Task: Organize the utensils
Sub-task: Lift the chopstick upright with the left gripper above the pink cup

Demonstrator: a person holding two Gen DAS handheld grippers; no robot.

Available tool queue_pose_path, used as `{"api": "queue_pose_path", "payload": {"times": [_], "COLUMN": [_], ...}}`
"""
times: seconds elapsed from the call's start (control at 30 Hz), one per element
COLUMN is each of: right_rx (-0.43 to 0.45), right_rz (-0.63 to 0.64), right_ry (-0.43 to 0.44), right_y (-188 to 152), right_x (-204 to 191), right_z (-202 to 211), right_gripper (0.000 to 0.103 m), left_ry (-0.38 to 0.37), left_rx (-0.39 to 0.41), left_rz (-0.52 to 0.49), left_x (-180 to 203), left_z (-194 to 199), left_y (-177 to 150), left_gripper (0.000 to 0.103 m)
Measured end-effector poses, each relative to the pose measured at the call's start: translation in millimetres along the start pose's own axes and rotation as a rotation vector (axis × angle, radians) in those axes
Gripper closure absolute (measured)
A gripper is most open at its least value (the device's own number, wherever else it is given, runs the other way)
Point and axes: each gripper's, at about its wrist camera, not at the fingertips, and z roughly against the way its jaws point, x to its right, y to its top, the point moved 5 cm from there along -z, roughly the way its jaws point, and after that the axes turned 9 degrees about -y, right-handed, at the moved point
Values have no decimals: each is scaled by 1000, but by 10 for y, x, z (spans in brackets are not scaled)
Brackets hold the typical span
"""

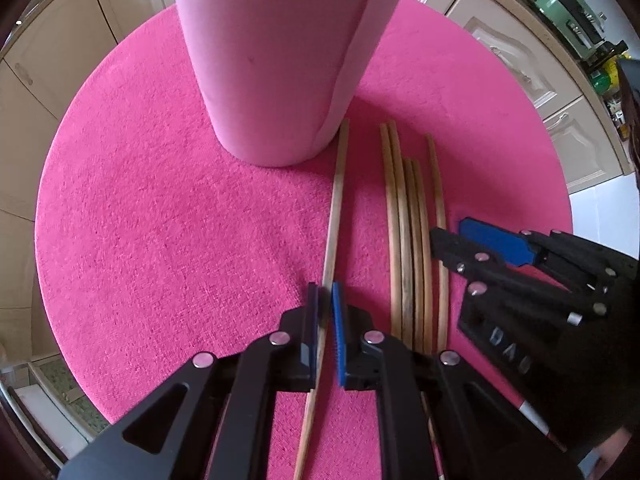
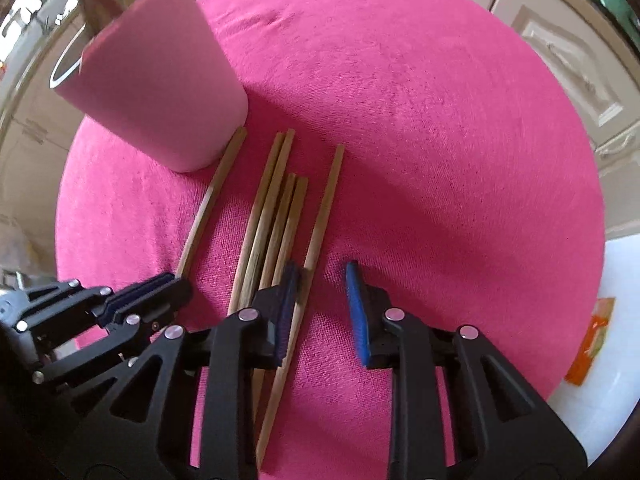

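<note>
A pink cup (image 1: 272, 60) (image 2: 160, 92) stands on a round pink mat (image 1: 160, 200) (image 2: 440, 120), with wooden utensils sticking out of its top. Several wooden chopsticks (image 1: 408, 220) (image 2: 272, 220) lie side by side on the mat beside it. My left gripper (image 1: 325, 292) (image 2: 176, 280) is shut on the single chopstick (image 1: 338, 200) nearest the cup. My right gripper (image 2: 323, 270) (image 1: 450, 229) stands open over the outermost chopstick (image 2: 324, 208) on the other side. That stick lies against one pad, with a gap to the other.
Beige cabinet doors (image 1: 48, 60) ring the mat below. A white surface (image 2: 616, 280) at the right carries an orange packet (image 2: 592, 340). A green appliance (image 1: 560, 8) sits on a counter at the upper right. The mat's right half (image 2: 460, 180) is bare.
</note>
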Motion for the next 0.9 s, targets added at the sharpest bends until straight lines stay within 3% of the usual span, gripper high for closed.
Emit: {"api": "queue_pose_path", "payload": {"times": [0.13, 0.33, 0.63, 0.9], "right_rx": [9, -29, -22, 48], "right_rz": [8, -89, -175, -198], "right_ry": [-9, 118, 212, 284], "right_y": [-21, -72, -263, -372], "right_x": [-4, 254, 565, 749], "right_z": [17, 37, 103, 406], "right_gripper": [87, 97, 97, 97], "left_ry": [19, 16, -26, -74], "left_rx": [-37, -84, -2, 115], "left_rz": [-11, -33, -50, -99], "left_x": [36, 78, 148, 257], "left_z": [-34, -60, 99, 425], "left_y": [49, 99, -7, -82], "left_gripper": [95, 96, 97, 97]}}
